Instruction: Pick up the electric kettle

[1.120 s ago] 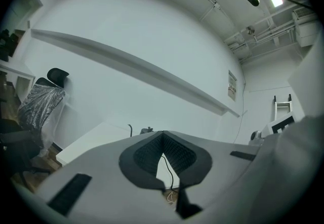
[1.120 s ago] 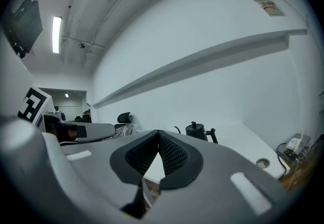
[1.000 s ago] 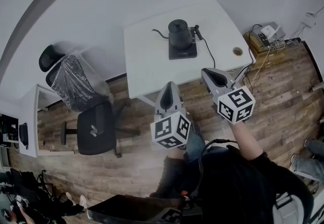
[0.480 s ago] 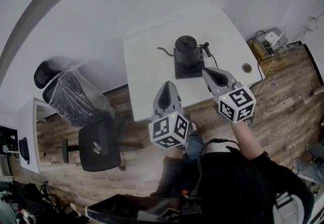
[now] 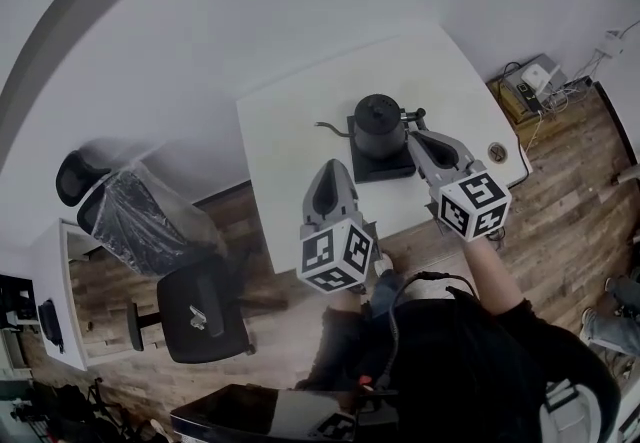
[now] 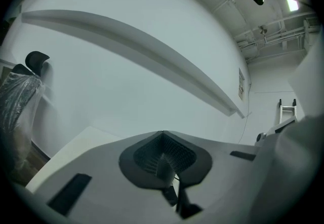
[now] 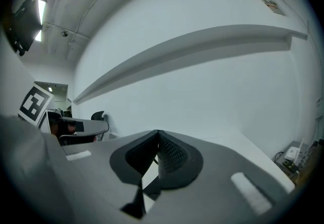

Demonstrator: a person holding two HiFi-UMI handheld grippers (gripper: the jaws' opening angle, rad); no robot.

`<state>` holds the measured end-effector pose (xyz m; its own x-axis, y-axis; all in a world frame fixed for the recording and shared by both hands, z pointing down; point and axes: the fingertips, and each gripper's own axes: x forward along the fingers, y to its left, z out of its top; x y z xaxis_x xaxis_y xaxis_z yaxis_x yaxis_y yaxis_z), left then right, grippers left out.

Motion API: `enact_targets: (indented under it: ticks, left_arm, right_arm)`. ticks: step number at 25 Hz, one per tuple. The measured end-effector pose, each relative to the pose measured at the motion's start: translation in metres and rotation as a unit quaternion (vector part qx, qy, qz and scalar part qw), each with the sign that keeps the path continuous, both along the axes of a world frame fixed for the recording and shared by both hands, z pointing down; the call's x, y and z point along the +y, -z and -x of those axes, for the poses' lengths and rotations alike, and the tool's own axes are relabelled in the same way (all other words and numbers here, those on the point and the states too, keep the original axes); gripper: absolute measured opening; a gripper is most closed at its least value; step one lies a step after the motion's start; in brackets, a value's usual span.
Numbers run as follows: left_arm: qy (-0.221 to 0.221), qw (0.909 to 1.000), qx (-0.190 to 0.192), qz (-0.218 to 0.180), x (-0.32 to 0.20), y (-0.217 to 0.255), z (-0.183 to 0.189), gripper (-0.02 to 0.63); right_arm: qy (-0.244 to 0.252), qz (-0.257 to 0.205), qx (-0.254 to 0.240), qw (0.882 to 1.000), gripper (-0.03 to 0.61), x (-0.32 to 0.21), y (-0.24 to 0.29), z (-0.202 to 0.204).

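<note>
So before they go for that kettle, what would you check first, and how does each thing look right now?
1. Is the kettle upright on its base on the table, lid on? Ok.
2. Is the handle turned toward the right tool? Ok, the tip is close beside it.
3. Are the jaws of the right tool apart for a grab? Not ok: shut and empty.
4. Are the jaws of the left tool apart? Not ok: also shut and empty.
5. Is the power cord free of the kettle? Cannot tell, the right tool covers that side.
</note>
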<state>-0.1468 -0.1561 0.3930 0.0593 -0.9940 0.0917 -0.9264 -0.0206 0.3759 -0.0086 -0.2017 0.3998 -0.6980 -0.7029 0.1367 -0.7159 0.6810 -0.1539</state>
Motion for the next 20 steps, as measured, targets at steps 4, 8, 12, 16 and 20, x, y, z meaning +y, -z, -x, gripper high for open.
enact_targets:
  ticks: [4, 8, 12, 16, 20]
  left_arm:
    - [-0.004, 1.0000, 0.000, 0.003, -0.025, -0.004, 0.015, 0.000]
    - [-0.013, 0.9999, 0.000, 0.007, -0.050, -0.008, 0.026, 0.000]
    - [-0.027, 0.9996, 0.000, 0.008, -0.072, -0.010, 0.031, 0.000]
    - [-0.033, 0.9994, 0.002, 0.013, -0.085, -0.015, 0.027, 0.000]
    - [-0.026, 0.9995, 0.002, 0.017, -0.090, -0.021, 0.024, 0.000]
  right_arm:
    - [-0.014, 0.003, 0.005, 1.000, 0.000, -0.025, -0.005, 0.005]
    - [-0.030, 0.005, 0.007, 1.000, 0.000, -0.051, -0.007, 0.007]
    - [-0.041, 0.005, 0.008, 0.999, 0.000, -0.071, -0.006, 0.009]
    - [-0.044, 0.011, 0.012, 0.999, 0.000, -0.082, -0.011, 0.005]
    - [-0.039, 0.017, 0.019, 0.999, 0.000, -0.086, -0.017, -0.003]
